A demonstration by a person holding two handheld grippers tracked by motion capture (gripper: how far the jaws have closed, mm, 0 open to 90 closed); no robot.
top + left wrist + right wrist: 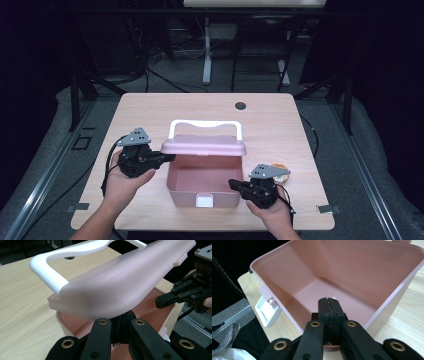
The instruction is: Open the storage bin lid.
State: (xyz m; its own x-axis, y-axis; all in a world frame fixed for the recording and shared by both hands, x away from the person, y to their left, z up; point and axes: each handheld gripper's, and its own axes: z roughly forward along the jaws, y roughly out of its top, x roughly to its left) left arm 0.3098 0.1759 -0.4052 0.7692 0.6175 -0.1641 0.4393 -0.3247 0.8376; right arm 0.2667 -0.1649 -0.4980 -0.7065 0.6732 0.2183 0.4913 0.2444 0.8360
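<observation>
A wooden table (150, 107) carries a pink box (202, 187) near its front edge, about midway across. The box stands open, its inside bare in the right gripper view, with a white latch (204, 200) on the front wall. Its pink lid (203, 146) is raised and roughly level above the back of the box, and a white handle (205, 124) arches over the lid's far side.

The left gripper (167, 157) comes in from the left, held in the left hand (122, 182), and its jaws meet the lid's left end. In the left gripper view the jaws close under the lid's edge (105, 302), apparently pinching it, though the tips are hidden beneath the plastic.

The right gripper (234, 184), held in the right hand (272, 212), sits at the box's right front corner. In the right gripper view its jaws (329, 308) are pressed together with nothing between them, poised over the rim.

A small round orange thing (281, 169) lies on the table just behind the right gripper. A dark grommet (241, 105) sits near the far edge.
</observation>
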